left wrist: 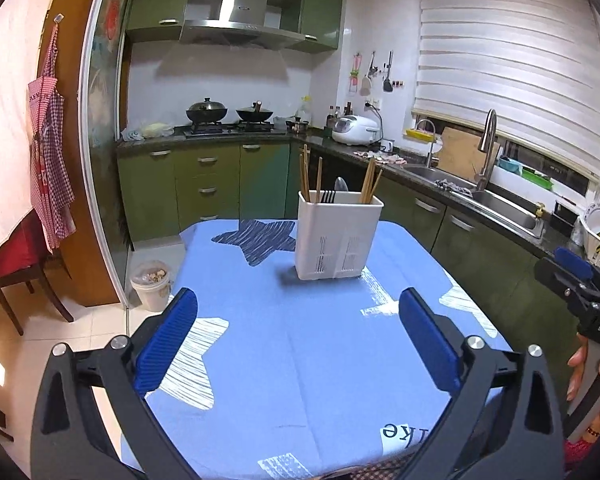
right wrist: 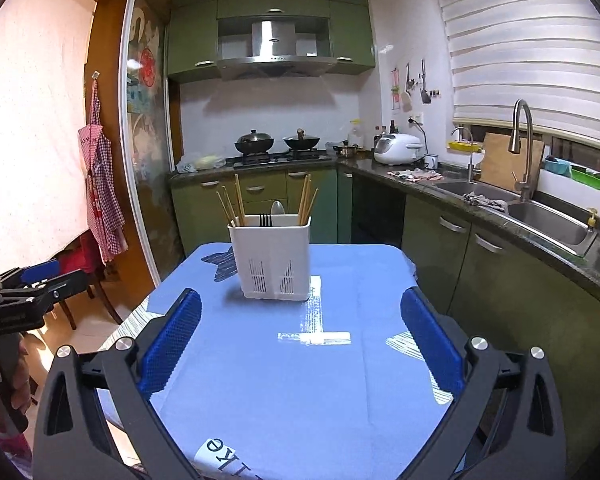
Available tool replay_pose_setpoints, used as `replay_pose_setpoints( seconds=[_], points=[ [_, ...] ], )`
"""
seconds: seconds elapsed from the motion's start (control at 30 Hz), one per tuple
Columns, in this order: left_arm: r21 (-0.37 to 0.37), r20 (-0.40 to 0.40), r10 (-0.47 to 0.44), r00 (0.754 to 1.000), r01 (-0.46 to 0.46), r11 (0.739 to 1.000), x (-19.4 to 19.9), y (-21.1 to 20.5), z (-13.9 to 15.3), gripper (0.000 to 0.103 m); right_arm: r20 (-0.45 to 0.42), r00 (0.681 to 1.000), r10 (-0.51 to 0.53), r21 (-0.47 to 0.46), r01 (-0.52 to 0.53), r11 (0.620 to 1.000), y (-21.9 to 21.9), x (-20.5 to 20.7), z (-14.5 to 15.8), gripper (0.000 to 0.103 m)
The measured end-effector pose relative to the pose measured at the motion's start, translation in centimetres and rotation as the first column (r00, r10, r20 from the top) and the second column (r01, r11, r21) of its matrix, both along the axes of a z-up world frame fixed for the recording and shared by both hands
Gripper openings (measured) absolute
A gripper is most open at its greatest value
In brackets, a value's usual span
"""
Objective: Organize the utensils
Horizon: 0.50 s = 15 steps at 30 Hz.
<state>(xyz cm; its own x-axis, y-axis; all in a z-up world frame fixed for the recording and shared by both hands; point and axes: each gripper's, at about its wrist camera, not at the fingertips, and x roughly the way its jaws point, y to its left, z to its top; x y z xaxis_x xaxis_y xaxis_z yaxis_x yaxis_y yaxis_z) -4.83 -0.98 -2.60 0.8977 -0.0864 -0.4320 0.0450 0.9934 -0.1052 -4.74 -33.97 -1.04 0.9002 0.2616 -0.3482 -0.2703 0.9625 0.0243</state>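
All the utensils I can see are standing in the white holder (left wrist: 338, 236), which sits at the far middle of the blue table (left wrist: 300, 360). Going left to right inside it, I see some chopsticks (left wrist: 309, 176), then a black fork (left wrist: 328, 197), then a spoon (left wrist: 341, 185), then more chopsticks (left wrist: 370, 181). Nothing is lying loose on the tablecloth that I can see. My left gripper (left wrist: 298, 336) is wide open with nothing in it, near my side of the table. My right gripper (right wrist: 300, 340) is wide open and empty too. I think the job is done, or almost done.
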Motion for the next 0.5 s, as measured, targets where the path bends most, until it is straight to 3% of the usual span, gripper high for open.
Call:
replay_pose_setpoints(
  seconds=[0.5],
  points=[
    [0.002, -0.009, -0.003, 1.0, 0.003, 1.0, -0.39, -0.57, 0.01, 0.096, -0.018, 1.0, -0.005, -0.003, 0.005, 1.0, 0.02, 0.04, 0.45, 0.098]
  ],
)
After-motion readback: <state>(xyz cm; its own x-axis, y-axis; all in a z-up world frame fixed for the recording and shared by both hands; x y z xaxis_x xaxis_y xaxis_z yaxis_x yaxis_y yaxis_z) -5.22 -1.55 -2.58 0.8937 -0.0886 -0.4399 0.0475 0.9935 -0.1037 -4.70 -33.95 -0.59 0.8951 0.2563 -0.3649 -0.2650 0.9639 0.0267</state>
